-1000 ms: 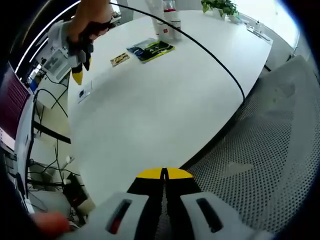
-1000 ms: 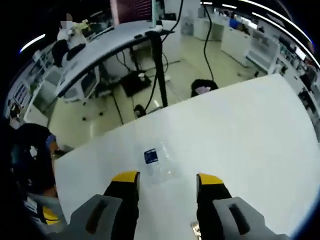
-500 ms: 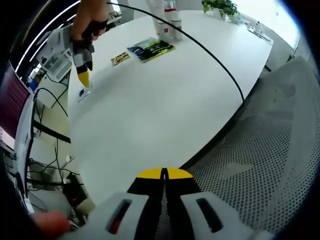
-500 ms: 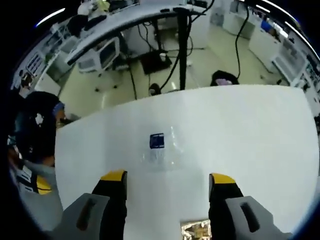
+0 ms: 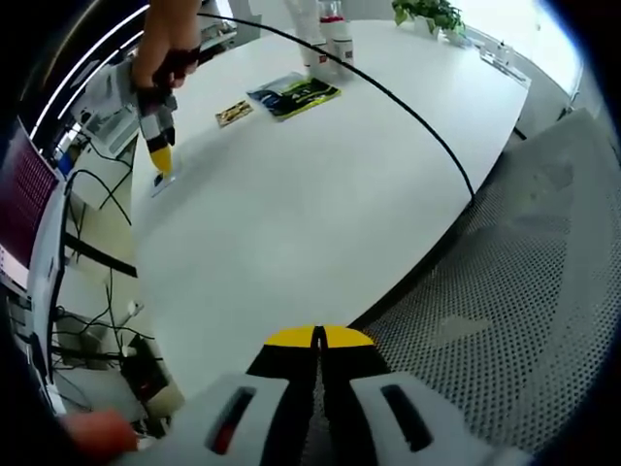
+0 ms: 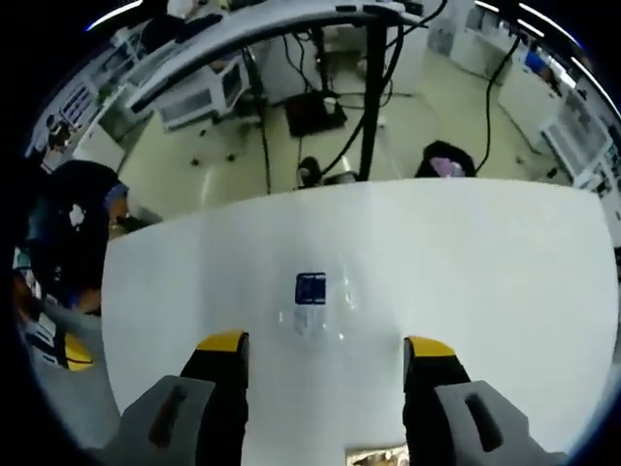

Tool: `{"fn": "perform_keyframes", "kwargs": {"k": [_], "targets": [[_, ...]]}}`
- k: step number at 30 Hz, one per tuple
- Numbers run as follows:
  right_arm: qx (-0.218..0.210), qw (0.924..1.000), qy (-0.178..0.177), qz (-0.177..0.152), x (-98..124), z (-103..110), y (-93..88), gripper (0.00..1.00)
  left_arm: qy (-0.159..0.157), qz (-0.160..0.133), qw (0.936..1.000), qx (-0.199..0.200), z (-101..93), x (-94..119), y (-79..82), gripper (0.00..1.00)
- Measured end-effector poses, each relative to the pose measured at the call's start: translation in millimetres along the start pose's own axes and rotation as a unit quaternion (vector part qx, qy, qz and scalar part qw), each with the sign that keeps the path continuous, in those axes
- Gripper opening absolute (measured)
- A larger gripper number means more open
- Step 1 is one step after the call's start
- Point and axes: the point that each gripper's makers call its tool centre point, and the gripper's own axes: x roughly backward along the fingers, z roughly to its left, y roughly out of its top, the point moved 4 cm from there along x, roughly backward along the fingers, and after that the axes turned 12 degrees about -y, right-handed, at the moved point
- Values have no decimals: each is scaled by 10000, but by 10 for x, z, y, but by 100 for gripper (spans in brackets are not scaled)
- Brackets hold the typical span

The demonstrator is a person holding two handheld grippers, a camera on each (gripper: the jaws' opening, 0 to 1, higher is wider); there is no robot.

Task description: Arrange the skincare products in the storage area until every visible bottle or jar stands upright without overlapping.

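My left gripper (image 5: 318,337) rests at the white table's (image 5: 320,194) near edge with its yellow tips pressed together and nothing between them. Far across the table, a hand holds my right gripper (image 5: 160,155) tip-down over a small clear packet (image 5: 160,181). In the right gripper view that gripper (image 6: 325,345) stands open, and the clear packet with a blue label (image 6: 310,299) lies flat just ahead between the jaws, apart from both. Two white bottles (image 5: 328,37) stand upright at the table's far end.
Green-and-black sachets (image 5: 296,94) and a small gold sachet (image 5: 233,114) lie flat near the bottles. A black cable (image 5: 417,116) arcs over the table. A mesh chair (image 5: 524,291) stands at the right. Desks, cables and a seated person (image 6: 68,243) lie beyond the table edge.
The right gripper has come down and forward over the clear packet, so the packet now sits closer between its open jaws. The left gripper has stayed still.
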Motion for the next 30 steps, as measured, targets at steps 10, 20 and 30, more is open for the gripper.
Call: {"fn": "perform_keyframes", "kwargs": {"k": [10, 20, 30], "targets": [[279, 9995, -156, 76, -114, 71, 103, 54, 9, -10, 10000, 19, 6, -3, -6, 0], [305, 9992, -273, -20, -135, 22, 93, 40, 6, -14, 10000, 8, 3, -6, -8, 0], [241, 9993, -270, 29, -55, 43, -21, 39, 3, 9, 10000, 1, 7, -13, -14, 0]]}}
